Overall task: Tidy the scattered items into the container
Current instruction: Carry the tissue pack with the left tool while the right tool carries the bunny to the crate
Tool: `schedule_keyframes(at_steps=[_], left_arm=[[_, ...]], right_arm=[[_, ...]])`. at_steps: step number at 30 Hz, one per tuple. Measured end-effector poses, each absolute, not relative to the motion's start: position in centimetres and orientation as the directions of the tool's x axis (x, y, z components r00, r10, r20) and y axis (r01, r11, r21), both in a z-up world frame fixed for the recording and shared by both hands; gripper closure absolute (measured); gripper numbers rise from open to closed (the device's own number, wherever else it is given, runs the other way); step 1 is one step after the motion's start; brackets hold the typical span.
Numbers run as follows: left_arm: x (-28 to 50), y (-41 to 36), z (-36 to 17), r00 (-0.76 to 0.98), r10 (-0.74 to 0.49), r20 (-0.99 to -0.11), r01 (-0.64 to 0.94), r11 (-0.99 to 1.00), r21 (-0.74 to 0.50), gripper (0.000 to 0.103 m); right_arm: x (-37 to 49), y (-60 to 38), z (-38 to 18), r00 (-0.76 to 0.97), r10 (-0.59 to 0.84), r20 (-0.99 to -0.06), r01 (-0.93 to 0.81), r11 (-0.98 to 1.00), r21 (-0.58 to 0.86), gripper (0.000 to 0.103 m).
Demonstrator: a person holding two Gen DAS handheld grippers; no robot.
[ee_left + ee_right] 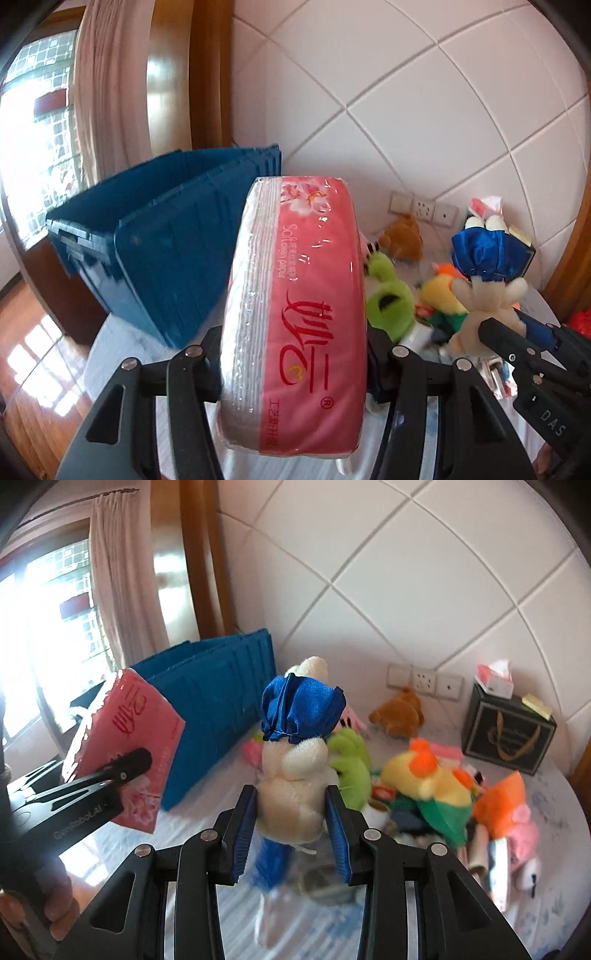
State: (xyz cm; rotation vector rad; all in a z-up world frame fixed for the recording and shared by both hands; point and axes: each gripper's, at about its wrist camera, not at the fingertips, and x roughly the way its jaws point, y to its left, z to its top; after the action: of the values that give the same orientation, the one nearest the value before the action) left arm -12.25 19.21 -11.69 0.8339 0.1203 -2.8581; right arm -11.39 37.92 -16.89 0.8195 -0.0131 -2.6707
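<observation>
The left gripper (295, 354) has its jaws clamped on the pink tissue pack (295, 314), long axis running forward from the jaws, with the blue container (155, 236) ahead and to its left — nearer this hand than the other. The right gripper (291, 834) grips a white plush doll in a blue cap (295, 760). Only the right wrist view shows the remaining toys (424, 786) on the counter (207, 834) clearly — the pack blocks the left view.
</observation>
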Motion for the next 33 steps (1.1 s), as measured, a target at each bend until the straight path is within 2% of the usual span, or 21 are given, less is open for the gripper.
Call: schedule_keyframes(at_steps=[9,12,18,26,33], left_arm=[[-16.9,6.0,-6.6,-0.903,-0.024,-0.429,0.024,-1.000,0.006,0.049],[-18.9,0.4,-5.1,-0.912,-0.045,-0.409,0.038,-0.999,0.024,0.049],[-24.5,-9.2,-5.8,-0.863,-0.112,-0.492,0.109,-0.993,0.036,0.049],[-32.0,-17.2,-9.0,-0.712,-0.142,-0.688,0.184,-0.983,0.012,0.049],[-34.1,-19.9,-10.2,-0.665,-0.102,-0.740,0.172,-0.985,-0.019,0.046]], right_arm=[[-15.9,23.4,-11.8,-0.859,-0.257,-0.443,0.243,-0.966,0.088,0.067],[-17.7,18.1,-9.7,-0.871,-0.266,-0.414,0.249,-0.964,0.094,0.067],[-22.6,7.0,-8.1,-0.807,-0.345,-0.479,0.356,-0.932,0.072,0.067],[-29.4,-1.8,-9.7,-0.699,-0.357,-0.619,0.401,-0.913,0.073,0.067],[-32.1,-3.9,-10.6,-0.685,-0.294,-0.667,0.375,-0.927,0.023,0.066]])
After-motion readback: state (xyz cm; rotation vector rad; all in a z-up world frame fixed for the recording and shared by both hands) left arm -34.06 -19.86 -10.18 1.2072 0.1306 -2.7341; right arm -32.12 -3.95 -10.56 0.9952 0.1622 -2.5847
